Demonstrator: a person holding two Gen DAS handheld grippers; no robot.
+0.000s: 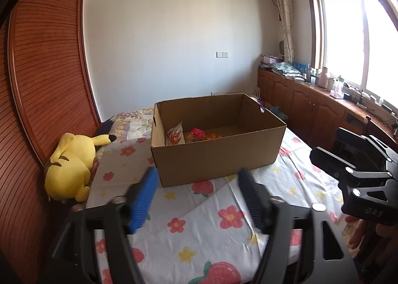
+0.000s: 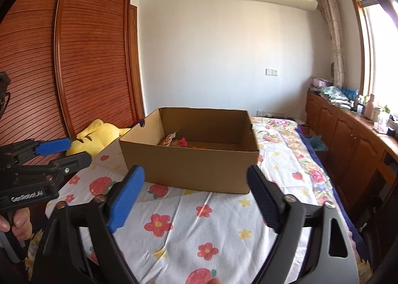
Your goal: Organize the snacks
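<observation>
Right now you're between picks, left gripper (image 1: 199, 199) and right gripper (image 2: 196, 199) both spread and empty before the box (image 1: 219, 157), snacks (image 1: 191, 136) already inside, so next find another.

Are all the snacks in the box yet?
Some are: a few snack packets already lie inside the cardboard box on the bed. Nothing is in hand; the left gripper and right gripper are both open and empty. No loose snacks show on the bedsheet.
</observation>
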